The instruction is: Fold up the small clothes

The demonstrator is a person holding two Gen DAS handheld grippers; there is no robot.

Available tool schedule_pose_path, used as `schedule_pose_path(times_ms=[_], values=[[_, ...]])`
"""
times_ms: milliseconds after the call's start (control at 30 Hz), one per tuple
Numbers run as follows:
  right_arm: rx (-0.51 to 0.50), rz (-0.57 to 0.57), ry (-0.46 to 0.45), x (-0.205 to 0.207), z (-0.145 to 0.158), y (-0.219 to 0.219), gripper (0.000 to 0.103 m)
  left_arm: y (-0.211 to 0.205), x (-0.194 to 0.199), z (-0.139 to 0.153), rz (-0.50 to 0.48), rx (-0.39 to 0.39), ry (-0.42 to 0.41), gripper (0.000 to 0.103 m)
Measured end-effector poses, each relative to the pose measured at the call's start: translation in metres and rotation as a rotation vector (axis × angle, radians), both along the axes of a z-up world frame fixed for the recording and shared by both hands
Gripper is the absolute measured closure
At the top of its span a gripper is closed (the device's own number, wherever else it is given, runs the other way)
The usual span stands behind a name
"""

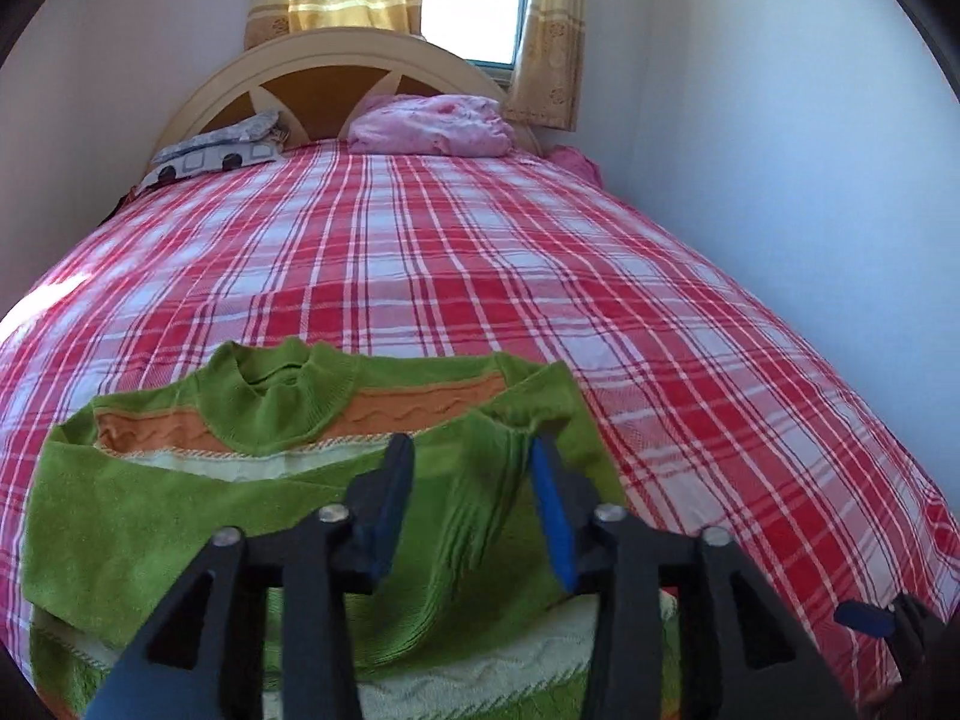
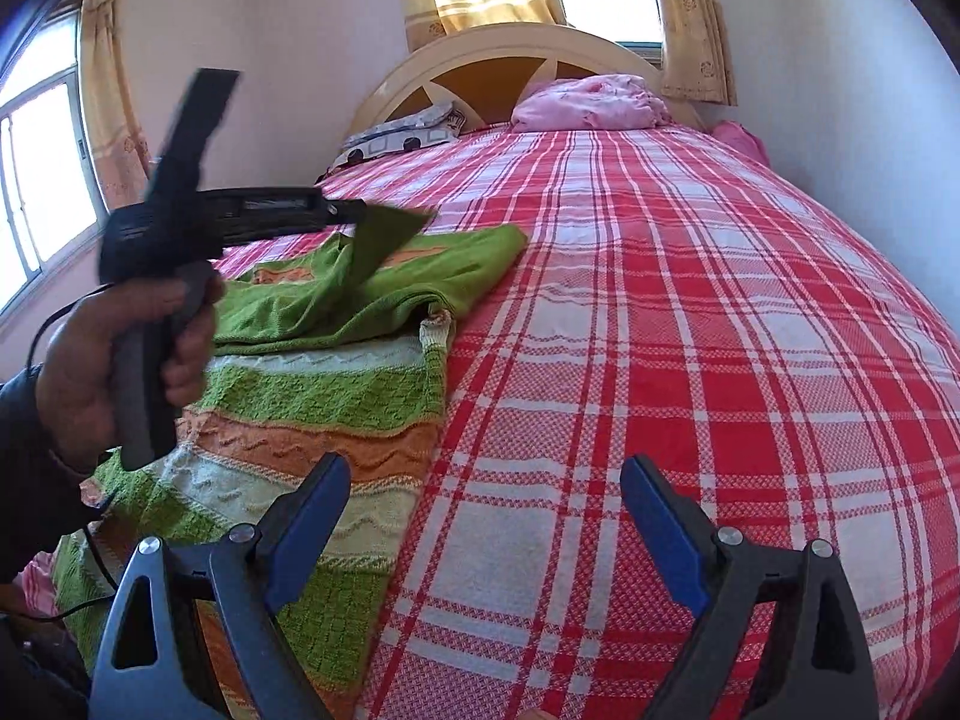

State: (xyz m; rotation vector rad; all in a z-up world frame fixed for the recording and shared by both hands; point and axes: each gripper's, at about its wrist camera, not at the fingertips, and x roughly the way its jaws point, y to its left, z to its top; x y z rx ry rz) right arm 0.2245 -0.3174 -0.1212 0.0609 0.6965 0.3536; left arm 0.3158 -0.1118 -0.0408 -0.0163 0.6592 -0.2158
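Observation:
A small green knit sweater (image 1: 180, 510) with orange and cream stripes lies on the red plaid bed; it also shows in the right wrist view (image 2: 312, 396). Its right sleeve (image 1: 480, 492) is lifted and folded across the chest. My left gripper (image 1: 474, 450) has its jaws partly apart, with the sleeve cuff draped between them and against the right pad; from the right wrist view the left gripper (image 2: 384, 219) holds the cuff above the sweater. My right gripper (image 2: 486, 480) is open and empty, low over the bed beside the sweater's hem.
The red plaid bedspread (image 1: 540, 276) covers the bed. A pink pillow (image 1: 432, 126) and a patterned pillow (image 1: 216, 150) lie by the headboard (image 1: 336, 60). A white wall (image 1: 780, 150) runs along the right side. Curtained windows (image 2: 48, 138) stand at the left and behind.

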Motion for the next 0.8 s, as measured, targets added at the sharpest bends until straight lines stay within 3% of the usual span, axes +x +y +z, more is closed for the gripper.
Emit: schedule_pose_path(times_ms=[33,67,167,267,400,533,600,667,800], values=[[0.004,-0.001,0.005,0.001,-0.001,0.0,0.011,0.002,-0.007,0.006,-0.003,0.015,-0.028,0.032],[0.006,-0.002,0.007,0.001,-0.001,-0.001,0.011,0.008,-0.016,0.013,-0.005,0.025,-0.056,0.025],[0.009,-0.007,0.006,0.001,-0.001,-0.001,0.011,0.04,-0.037,0.024,0.024,0.082,-0.104,0.018],[0.006,-0.014,0.002,0.0,0.0,-0.002,0.011,0.086,-0.041,0.018,0.124,0.162,-0.111,0.006],[0.025,-0.017,-0.026,-0.001,0.011,0.0,0.011,0.16,-0.038,-0.006,0.321,0.29,-0.074,0.006],[0.111,0.03,-0.002,0.024,0.031,0.018,0.014,0.219,-0.023,-0.032,0.464,0.296,0.027,0.006],[0.159,0.066,0.037,0.047,0.038,0.032,0.032,0.229,-0.017,-0.046,0.472,0.281,0.08,0.006],[0.156,0.078,0.063,0.073,0.045,0.05,0.041,0.23,-0.017,-0.057,0.475,0.275,0.099,0.006],[0.09,0.061,0.087,0.127,0.044,0.081,0.041,0.224,-0.018,-0.069,0.446,0.266,0.129,0.006]])
